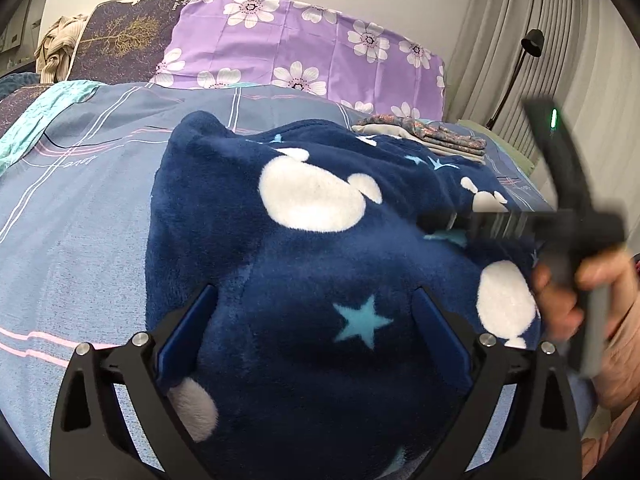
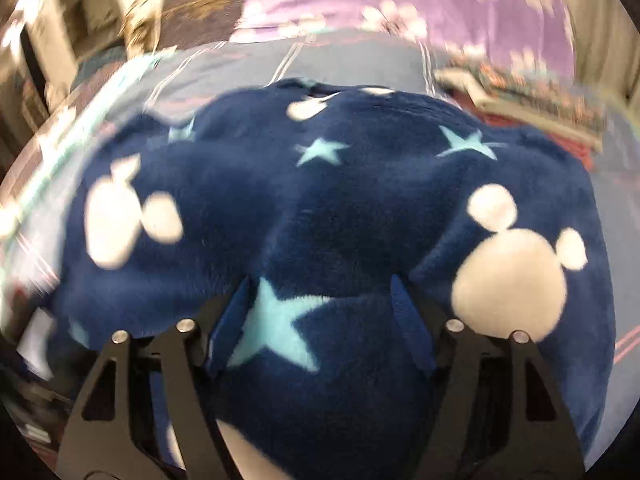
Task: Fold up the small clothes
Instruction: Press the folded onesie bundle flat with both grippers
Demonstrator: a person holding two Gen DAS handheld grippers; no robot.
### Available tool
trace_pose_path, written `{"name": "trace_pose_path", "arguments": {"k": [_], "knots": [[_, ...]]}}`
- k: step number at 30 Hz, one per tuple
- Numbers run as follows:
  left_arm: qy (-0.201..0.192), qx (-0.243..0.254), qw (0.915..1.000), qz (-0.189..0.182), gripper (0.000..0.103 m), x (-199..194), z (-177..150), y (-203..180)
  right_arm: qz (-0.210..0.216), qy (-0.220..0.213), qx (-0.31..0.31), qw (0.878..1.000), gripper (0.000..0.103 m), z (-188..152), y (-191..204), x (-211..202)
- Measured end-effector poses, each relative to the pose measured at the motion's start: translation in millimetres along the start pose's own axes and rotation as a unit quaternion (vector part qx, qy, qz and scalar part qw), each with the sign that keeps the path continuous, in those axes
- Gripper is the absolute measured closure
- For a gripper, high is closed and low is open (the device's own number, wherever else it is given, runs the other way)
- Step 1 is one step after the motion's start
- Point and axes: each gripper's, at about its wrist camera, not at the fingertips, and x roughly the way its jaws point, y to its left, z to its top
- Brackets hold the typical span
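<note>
2 open claws straddle star-printed navy fleece [image 1: 320,220]; no legible writing.

We see the left black two-finger gripper [image 1: 314,308], its angular plastic arms cut with triangular windows and pinned by round silver screws, each arm ending in flat blue fingers [image 1: 188,320]. On the right black two-finger gripper [image 2: 322,300] we see the same build: black struts, silver screws, blue fingers [image 2: 404,304]. In the left view that tool shows a dark T-shaped body with a small green light, and a bare hand [image 1: 576,300] on its grey handle.
</note>
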Motion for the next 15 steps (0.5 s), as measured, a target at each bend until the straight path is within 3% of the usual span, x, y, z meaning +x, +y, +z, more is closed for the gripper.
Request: {"name": "trace_pose_path", "arguments": {"k": [4,5,8,9,15], "knots": [[0.000,-0.001,1.0000,-0.002,0.005,1,1,2,-0.001,-0.067,-0.027,0.997,0.038,46,11,-14],[0.000,-0.002,1.0000,-0.002,0.005,1,1,2,0.004,-0.059,-0.023,0.998,0.038,54,13,-4],[0.000,-0.002,1.0000,-0.003,0.005,1,1,2,0.013,0.050,0.016,0.999,0.035,61,-4,76],[0.000,-0.002,1.0000,-0.003,0.005,1,1,2,0.024,0.043,0.008,0.999,0.028,59,-6,90],[0.003,-0.003,0.9999,-0.010,0.002,3,2,3,0.015,0.026,-0.012,0.999,0.027,60,1,87]]}}
